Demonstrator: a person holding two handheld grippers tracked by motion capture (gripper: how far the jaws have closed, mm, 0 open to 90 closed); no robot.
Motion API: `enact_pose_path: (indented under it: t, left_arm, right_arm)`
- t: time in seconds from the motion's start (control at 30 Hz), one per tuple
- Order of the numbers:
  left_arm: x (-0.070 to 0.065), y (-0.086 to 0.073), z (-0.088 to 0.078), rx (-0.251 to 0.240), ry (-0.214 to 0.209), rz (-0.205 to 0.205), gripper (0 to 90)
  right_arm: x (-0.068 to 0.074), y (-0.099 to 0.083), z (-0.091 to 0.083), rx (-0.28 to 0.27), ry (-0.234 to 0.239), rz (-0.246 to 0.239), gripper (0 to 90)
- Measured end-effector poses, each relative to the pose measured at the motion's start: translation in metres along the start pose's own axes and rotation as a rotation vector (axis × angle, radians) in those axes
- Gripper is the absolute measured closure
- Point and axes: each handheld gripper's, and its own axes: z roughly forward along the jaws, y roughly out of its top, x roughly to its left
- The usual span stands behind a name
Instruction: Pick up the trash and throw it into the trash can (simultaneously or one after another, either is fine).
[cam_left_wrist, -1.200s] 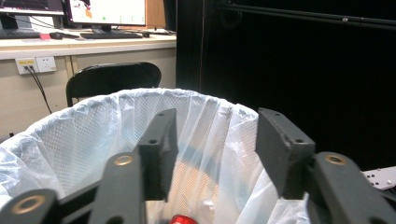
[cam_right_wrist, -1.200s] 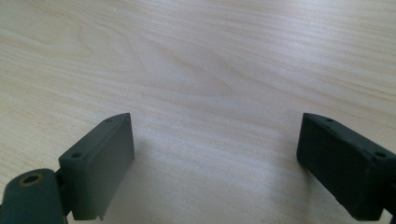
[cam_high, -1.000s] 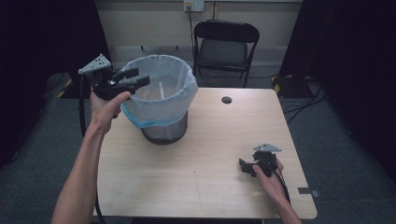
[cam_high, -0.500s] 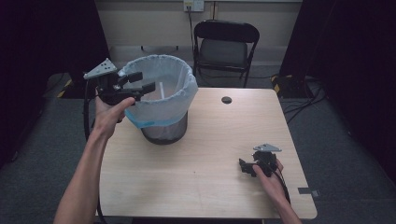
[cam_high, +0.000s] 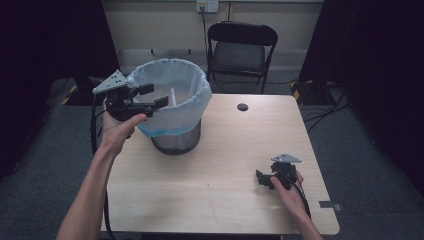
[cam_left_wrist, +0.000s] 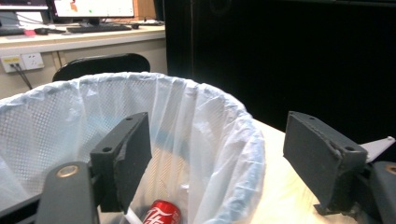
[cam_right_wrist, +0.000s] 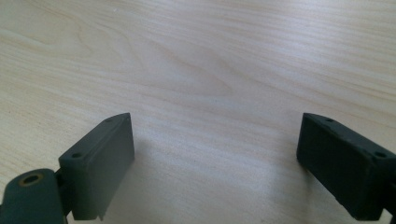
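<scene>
Left gripper (cam_high: 152, 97) hovering wide at lined bin (cam_high: 172, 112) rim; right gripper (cam_high: 264, 179) resting wide on wooden table (cam_high: 225, 150); black chair (cam_high: 241, 47) standing far.

left gripper (cam_high: 153, 96) is raised on an outstretched arm, jaws wide apart; right gripper (cam_high: 262, 179) rests low, jaws spread.

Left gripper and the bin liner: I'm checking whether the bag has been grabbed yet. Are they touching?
Cannot tell. In the left gripper view the open left gripper straddles the bin liner rim, but no contact or gap shows plainly.
</scene>
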Motion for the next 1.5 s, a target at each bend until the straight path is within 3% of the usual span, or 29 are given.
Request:
enact_pose_path:
  t: [0.37,0.47,0.87,1.07,1.4,1.5]
  left_arm:
    - [-0.016,-0.017,-0.014,0.008,-0.041,0.017,25.1]
    - [-0.027,-0.023,-0.019,0.015,-0.057,0.028,25.2]
    - [-0.045,-0.045,-0.020,0.055,-0.066,0.048,26.2]
    - [-0.049,-0.057,-0.018,0.080,-0.071,0.050,25.8]
    - [-0.046,-0.093,-0.014,0.141,-0.093,0.016,18.4]
    - [-0.045,-0.102,-0.015,0.162,-0.078,0.014,17.2]
  right_arm:
    - [0.000,0.000,0.000,0.000,0.000,0.000,10.5]
    - [0.000,0.000,0.000,0.000,0.000,0.000,10.5]
    - [0.000,0.000,0.000,0.000,0.000,0.000,10.5]
    - [0.000,0.000,0.000,0.000,0.000,0.000,10.5]
    - [0.000,0.000,0.000,0.000,0.000,0.000,10.5]
    - [0.000,0.000,0.000,0.000,0.000,0.000,10.5]
